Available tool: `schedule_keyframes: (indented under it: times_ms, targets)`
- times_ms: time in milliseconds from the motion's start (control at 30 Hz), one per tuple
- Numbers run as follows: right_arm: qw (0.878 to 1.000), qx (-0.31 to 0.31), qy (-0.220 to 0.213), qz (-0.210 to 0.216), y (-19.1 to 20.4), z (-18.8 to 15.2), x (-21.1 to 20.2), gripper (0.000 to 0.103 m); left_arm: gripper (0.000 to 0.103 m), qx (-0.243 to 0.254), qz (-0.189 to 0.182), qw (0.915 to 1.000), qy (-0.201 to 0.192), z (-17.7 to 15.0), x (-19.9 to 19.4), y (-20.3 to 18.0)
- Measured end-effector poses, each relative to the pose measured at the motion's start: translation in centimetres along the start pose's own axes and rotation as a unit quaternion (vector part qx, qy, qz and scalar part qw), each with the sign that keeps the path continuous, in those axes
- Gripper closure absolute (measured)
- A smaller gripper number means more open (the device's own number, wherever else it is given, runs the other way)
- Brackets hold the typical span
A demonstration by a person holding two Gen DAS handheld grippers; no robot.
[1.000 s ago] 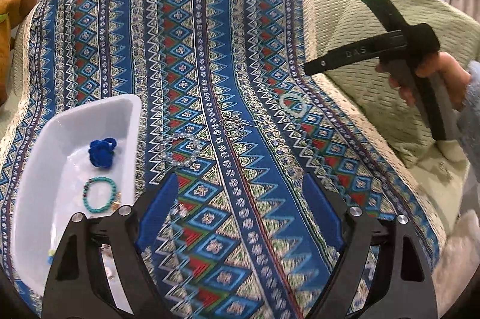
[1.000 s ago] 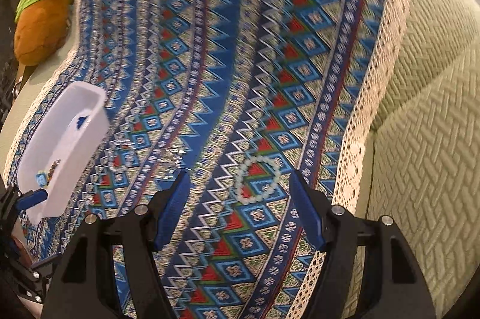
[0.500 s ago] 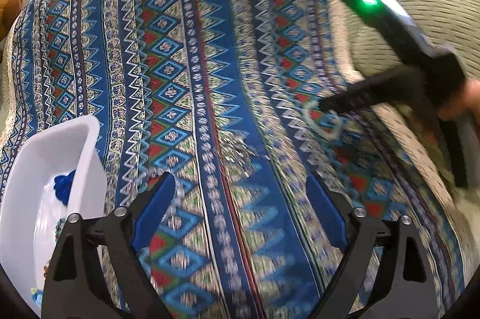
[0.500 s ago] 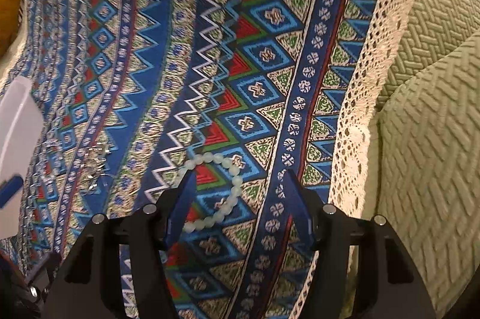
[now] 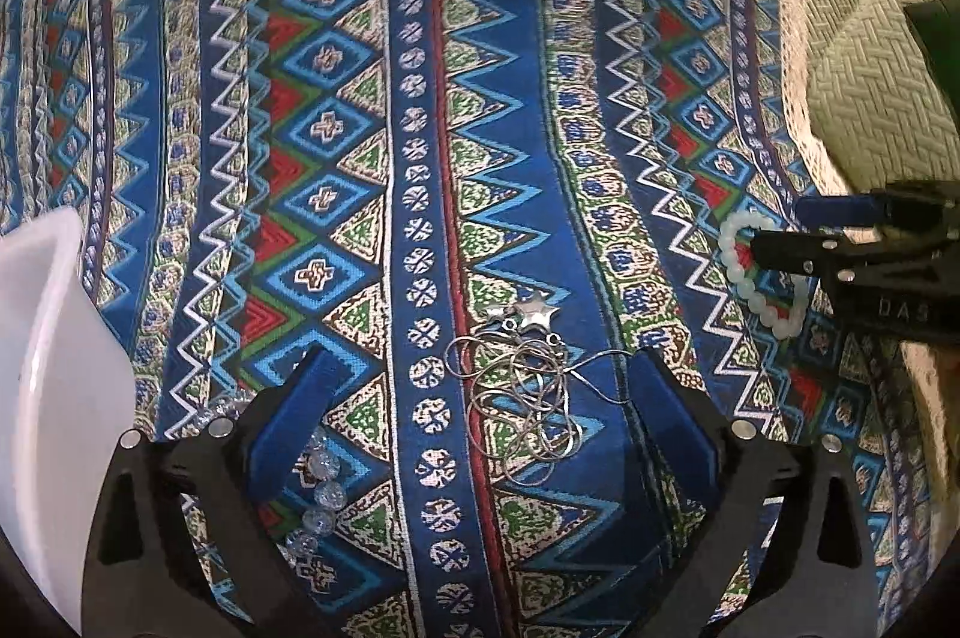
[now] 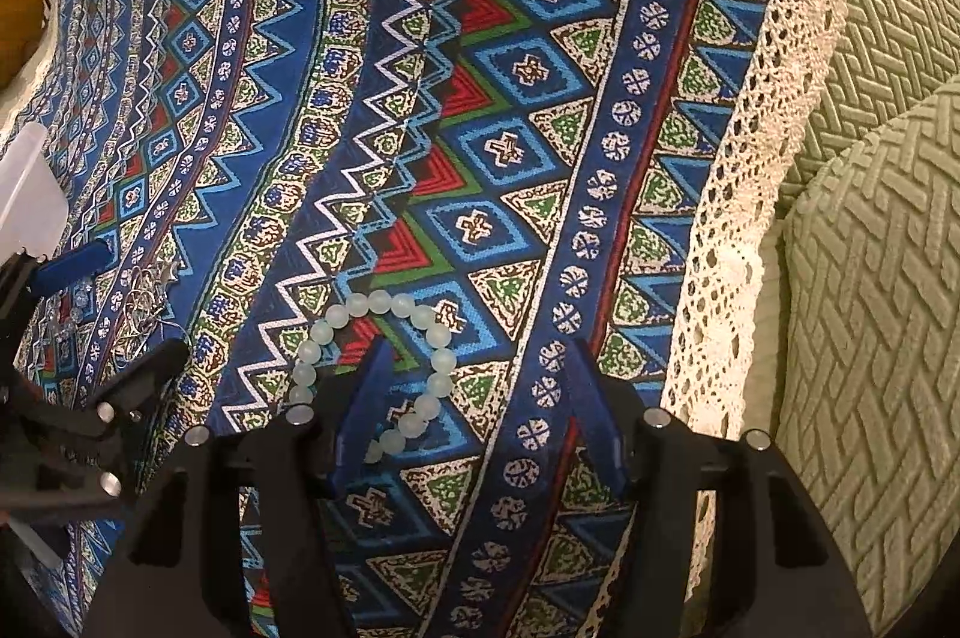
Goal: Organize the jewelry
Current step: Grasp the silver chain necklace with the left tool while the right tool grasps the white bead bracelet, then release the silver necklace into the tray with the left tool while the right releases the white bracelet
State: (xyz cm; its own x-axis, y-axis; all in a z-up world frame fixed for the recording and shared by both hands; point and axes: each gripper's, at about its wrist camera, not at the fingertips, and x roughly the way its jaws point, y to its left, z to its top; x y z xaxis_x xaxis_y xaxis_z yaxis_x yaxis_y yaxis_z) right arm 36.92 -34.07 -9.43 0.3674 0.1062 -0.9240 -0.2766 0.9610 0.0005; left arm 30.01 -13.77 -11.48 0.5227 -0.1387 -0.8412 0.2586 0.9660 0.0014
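**Two pickups lined up, and both could slip**

At nine o'clock in the left view sits the white tray (image 5: 42, 398), its corner just beside the left tool (image 5: 480, 410), which is spread wide and holds nothing. Under its left finger, at about seven o'clock, lies a clear bead bracelet (image 5: 318, 488), partly hidden by the blue pad. Between the fingers rests the tangled silver necklace (image 5: 528, 398) with its star charm at twelve o'clock of the heap. I'd worry here: the chain is thin and loosely looped, so closing on one strand may lift only part of it, drag the rest, or snag the clear beads beside it.

Further right, the right tool (image 6: 474, 392) is also open, with one finger planted inside the pale green bead bracelet (image 6: 366, 338) and the other outside its right-hand arc. Whether that inner finger is pressing on the patterned cloth (image 6: 510, 110) is hard to tell. If it closes off-centre, round beads may roll out, or the cloth may pinch up with them near the lace edge (image 6: 744, 194).
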Motion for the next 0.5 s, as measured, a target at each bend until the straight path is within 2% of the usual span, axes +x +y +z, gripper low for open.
schedule_keyframes:
  times_ms: [33, 100, 133, 167, 200, 233, 500]
  targets:
    - [1.000, -0.003, -0.003, -0.001, 0.1, -0.1, 0.0, 0.053, 0.008, 0.004, 0.003, 1.0000, -0.001, 0.0, 0.0, -0.1]
    - [1.000, -0.009, -0.008, -0.003, 0.7, -0.2, 0.0, 0.066, 0.019, 0.008, -0.002, 0.9999, -0.007, -0.1, -0.2, -0.3]
    - [1.000, -0.012, -0.010, -0.005, 0.9, -0.2, 0.0, 0.069, 0.036, 0.011, -0.004, 0.9999, -0.012, -0.2, -0.4, -0.4]
    - [1.000, -0.014, -0.013, -0.006, 1.0, -0.3, 0.0, 0.076, 0.059, 0.019, -0.009, 0.9996, -0.018, -0.3, -0.6, -0.6]
    - [1.000, -0.016, -0.014, -0.010, 1.9, 0.1, 0.3, 0.090, 0.070, 0.024, -0.012, 0.9994, -0.021, -0.4, -0.8, -0.7]
    - [1.000, -0.015, -0.016, -0.016, 2.0, 0.1, 0.4, 0.094, 0.089, 0.031, -0.013, 0.9992, -0.022, -0.5, -1.0, -1.0]
    - [0.999, 0.000, -0.033, -0.002, 2.0, -0.6, -1.1, 0.095, 0.094, 0.035, -0.021, 0.9987, -0.032, -0.6, -2.4, -1.5]
